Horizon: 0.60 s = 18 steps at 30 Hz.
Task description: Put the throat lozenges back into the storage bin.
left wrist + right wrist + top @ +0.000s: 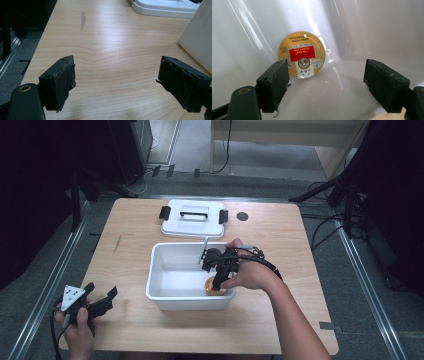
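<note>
Left gripper point(102, 298): held in the left hand point(80, 327), level and pointing forward, jaws spread wide with nothing between them; its grey plate faces up. Right gripper point(218, 284): held in the right hand point(252, 275), pitched steeply down, forearm point(295, 320) extended behind it. Its jaws are parted, with nothing between the pads point(384, 83).

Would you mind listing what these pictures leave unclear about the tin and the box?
- Round gold tin: small print unreadable in the right gripper view; in the high view the right gripper and hand cover most of it.
- White plastic box: cut off at the frame edge in the left gripper view.
- Lid: underside hidden, lying flat on the table.
</note>
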Tool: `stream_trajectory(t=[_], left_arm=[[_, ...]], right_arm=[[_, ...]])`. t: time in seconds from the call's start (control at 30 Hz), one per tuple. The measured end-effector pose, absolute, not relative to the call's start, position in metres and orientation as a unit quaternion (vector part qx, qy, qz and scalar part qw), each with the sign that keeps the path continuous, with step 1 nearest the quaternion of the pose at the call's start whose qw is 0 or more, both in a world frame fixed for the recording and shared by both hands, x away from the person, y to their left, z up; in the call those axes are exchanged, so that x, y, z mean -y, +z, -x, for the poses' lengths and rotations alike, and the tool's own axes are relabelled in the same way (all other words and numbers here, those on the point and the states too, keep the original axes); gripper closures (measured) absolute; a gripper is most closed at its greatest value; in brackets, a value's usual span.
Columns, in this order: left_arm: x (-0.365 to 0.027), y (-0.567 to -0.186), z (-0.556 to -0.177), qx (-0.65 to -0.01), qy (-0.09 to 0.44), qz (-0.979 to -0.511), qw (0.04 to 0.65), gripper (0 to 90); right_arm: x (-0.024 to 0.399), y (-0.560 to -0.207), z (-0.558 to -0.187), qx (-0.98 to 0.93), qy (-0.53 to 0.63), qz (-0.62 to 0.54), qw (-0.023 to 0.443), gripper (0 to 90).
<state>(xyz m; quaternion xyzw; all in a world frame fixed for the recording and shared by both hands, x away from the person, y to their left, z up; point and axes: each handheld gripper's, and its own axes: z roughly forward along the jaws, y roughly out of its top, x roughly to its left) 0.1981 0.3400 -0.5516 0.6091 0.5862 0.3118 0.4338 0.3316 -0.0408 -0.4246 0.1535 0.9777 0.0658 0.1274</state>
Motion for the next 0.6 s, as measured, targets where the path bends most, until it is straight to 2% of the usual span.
stream_trajectory(t=[0.6], left_arm=[[-0.340, -0.552, -0.198, -0.585, 0.314, -0.610, 0.432, 15.0]], right_arm=[[0.060, -0.382, -0.317, -0.970, 0.123, -0.162, 0.130, 25.1]])
